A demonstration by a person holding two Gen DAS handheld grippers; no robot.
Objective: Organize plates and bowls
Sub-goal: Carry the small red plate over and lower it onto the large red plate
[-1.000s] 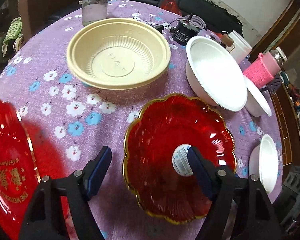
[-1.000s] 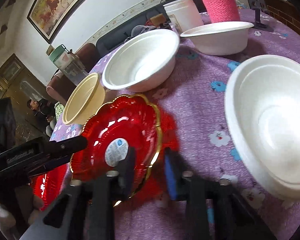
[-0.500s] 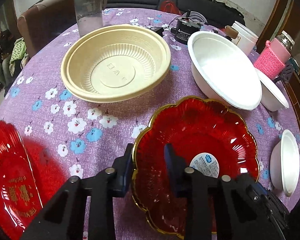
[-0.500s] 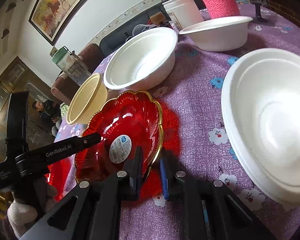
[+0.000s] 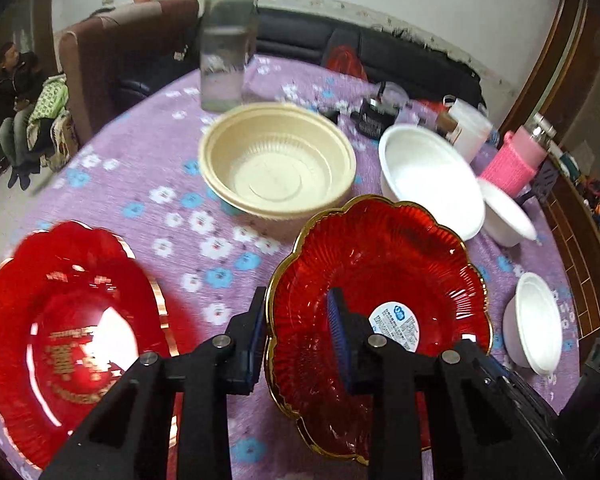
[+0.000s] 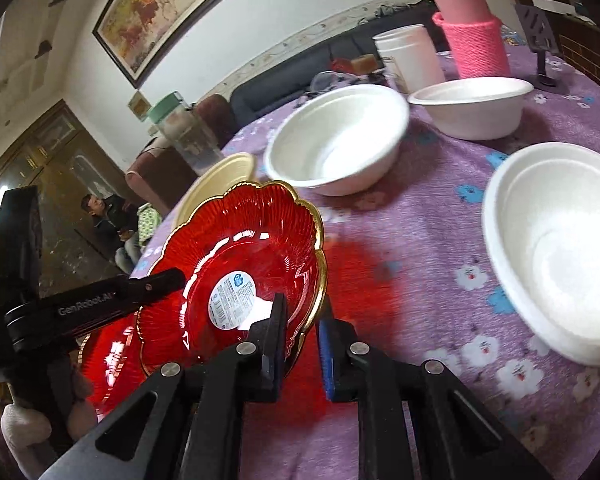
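Observation:
A red scalloped plate with a gold rim and a white sticker (image 5: pixel 384 280) (image 6: pixel 240 256) is lifted off the purple flowered tablecloth and tilted. My left gripper (image 5: pixel 298 336) is shut on its left rim. My right gripper (image 6: pixel 302 334) is shut on its opposite rim. A second red plate (image 5: pixel 64 332) lies on the cloth to the left, and shows below the lifted one in the right wrist view (image 6: pixel 112 360). A cream plastic bowl (image 5: pixel 276 160) sits behind. Three white bowls (image 6: pixel 336 144) (image 6: pixel 472 108) (image 6: pixel 556 244) stand to the right.
A clear jar with a green lid (image 5: pixel 226 40) stands at the back of the round table. A pink knitted bottle (image 6: pixel 474 36), a white tub (image 6: pixel 410 56) and a black adapter (image 5: pixel 374 120) stand at the far right. A sofa and a seated person (image 5: pixel 16 96) are beyond the table.
My left gripper moved from open over the plate to shut on its left rim. Both grippers have raised the plate off the cloth, and it tilts now.

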